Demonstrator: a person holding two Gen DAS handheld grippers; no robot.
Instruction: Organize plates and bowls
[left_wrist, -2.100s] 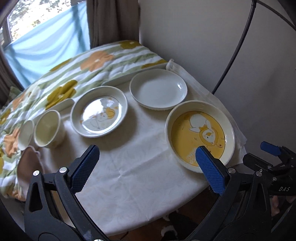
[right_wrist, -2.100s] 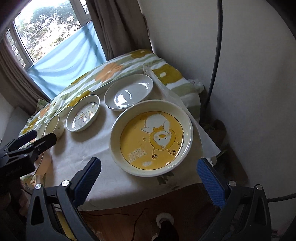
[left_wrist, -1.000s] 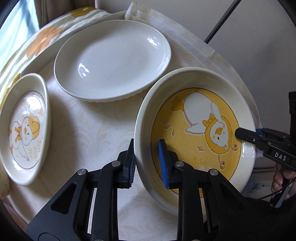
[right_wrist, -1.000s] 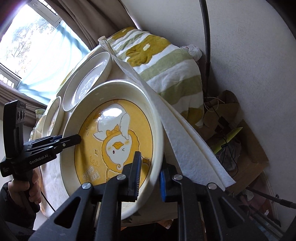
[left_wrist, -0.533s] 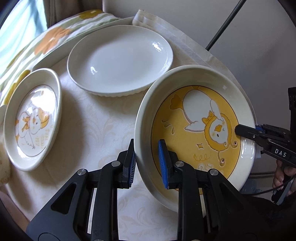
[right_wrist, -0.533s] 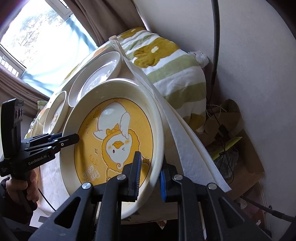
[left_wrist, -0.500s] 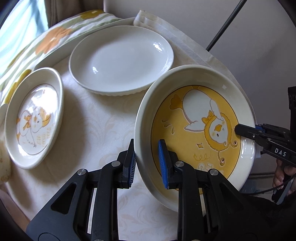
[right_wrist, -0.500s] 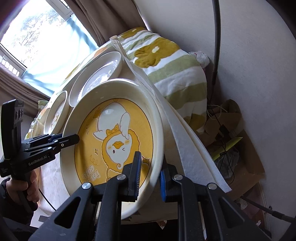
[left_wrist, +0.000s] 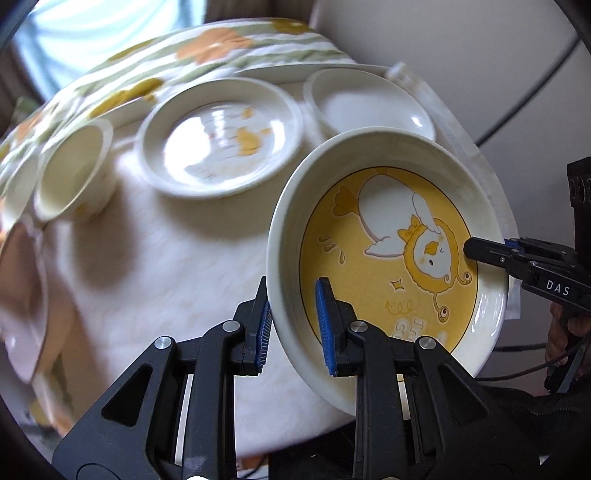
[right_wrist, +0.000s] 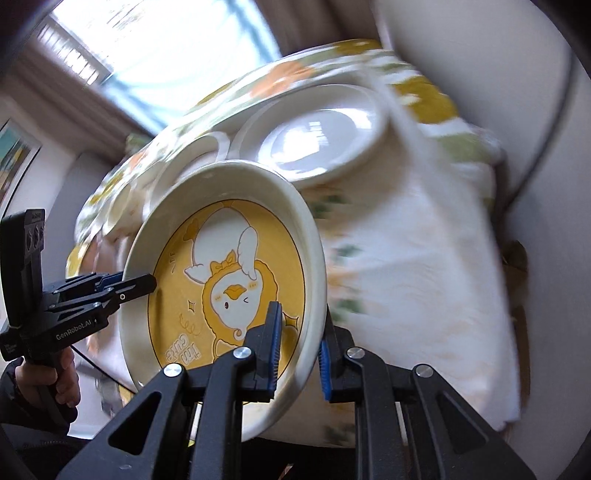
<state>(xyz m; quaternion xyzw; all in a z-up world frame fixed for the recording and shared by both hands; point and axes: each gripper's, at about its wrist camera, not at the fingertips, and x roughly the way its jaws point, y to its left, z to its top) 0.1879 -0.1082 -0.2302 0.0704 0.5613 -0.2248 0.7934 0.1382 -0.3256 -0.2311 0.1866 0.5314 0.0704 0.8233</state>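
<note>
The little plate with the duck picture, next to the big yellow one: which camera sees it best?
The left wrist view. There the small duck plate lies whole on the white tablecloth, though blurred. In the right wrist view the big yellow plate, clamped by both tools, hides it; only a blurred rim shows.

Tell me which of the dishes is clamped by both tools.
The yellow duck dish, gripped at opposite rims by the left tool and right tool; the others sit on the table.
</note>
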